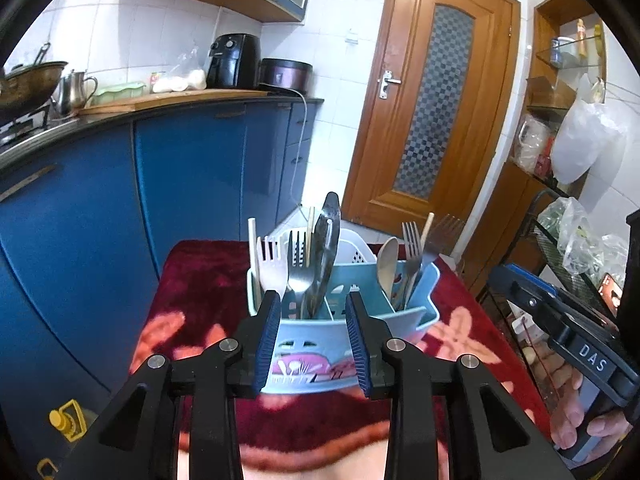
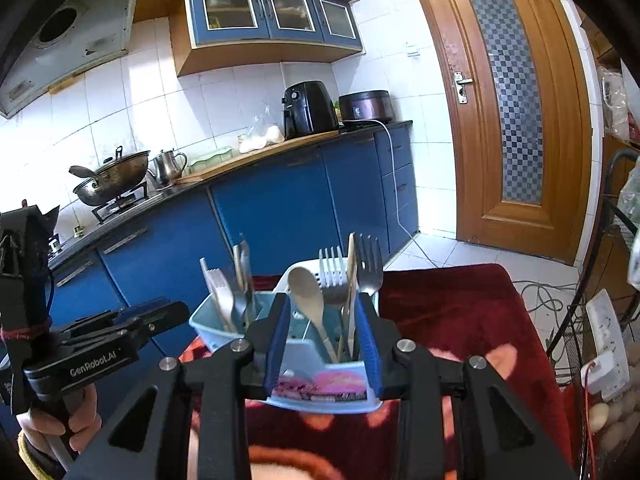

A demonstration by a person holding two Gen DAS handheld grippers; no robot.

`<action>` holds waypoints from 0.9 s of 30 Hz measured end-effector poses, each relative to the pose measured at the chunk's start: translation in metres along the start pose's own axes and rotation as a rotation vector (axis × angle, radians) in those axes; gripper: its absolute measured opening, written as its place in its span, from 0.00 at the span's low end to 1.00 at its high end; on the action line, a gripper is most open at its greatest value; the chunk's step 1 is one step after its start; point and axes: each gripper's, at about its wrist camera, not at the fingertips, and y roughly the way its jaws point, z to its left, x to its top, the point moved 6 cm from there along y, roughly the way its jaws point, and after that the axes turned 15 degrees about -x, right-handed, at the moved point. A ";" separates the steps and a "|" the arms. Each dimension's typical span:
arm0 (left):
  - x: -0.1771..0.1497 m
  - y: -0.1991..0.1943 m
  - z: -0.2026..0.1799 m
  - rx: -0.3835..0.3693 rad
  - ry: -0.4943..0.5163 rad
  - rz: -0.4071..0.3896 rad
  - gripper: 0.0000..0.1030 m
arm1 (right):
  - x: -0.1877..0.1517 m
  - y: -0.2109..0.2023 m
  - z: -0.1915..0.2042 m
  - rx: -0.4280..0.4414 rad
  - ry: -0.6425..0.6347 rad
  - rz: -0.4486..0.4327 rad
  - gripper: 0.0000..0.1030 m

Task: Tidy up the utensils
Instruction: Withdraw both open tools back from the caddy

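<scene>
A light blue utensil caddy (image 1: 360, 322) stands on a red blanket-covered table (image 1: 192, 280). Its left section holds a white plastic fork (image 1: 272, 264), a steel fork (image 1: 298, 268), a dark knife (image 1: 326, 248) and chopsticks. Its right section holds a wooden spoon (image 1: 388, 264) and two steel forks (image 1: 414, 256). My left gripper (image 1: 314, 300) is open and empty just in front of the caddy. In the right wrist view the caddy (image 2: 312, 384) sits between the fingers of my open right gripper (image 2: 324, 300), with the wooden spoon (image 2: 308, 292) just ahead. The left gripper (image 2: 132, 320) shows at the left there.
A white perforated basket (image 1: 352, 248) stands behind the caddy. Blue kitchen cabinets (image 1: 192, 168) with a worktop, air fryer (image 1: 232, 60) and cooker run along the left. A wooden door (image 1: 436, 92) is at the back. A wire rack (image 1: 560, 248) with bags stands to the right.
</scene>
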 end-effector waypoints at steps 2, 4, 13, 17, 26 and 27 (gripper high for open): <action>-0.005 -0.008 -0.002 0.003 -0.003 -0.006 0.38 | -0.007 -0.009 0.001 0.007 -0.001 0.005 0.35; -0.011 -0.016 -0.004 0.006 -0.004 -0.012 0.42 | -0.014 -0.017 0.003 0.010 -0.008 0.008 0.36; -0.050 -0.033 -0.002 0.042 -0.042 -0.029 0.47 | -0.051 -0.036 0.007 -0.005 -0.038 0.013 0.52; -0.068 -0.031 -0.001 0.052 -0.053 -0.015 0.48 | -0.070 -0.035 0.006 -0.031 -0.042 0.031 0.57; -0.097 -0.015 0.002 0.080 -0.038 0.030 0.48 | -0.101 -0.025 -0.002 -0.065 -0.030 0.073 0.62; -0.101 -0.013 0.001 0.080 -0.036 0.034 0.48 | -0.102 -0.024 -0.003 -0.069 -0.035 0.070 0.62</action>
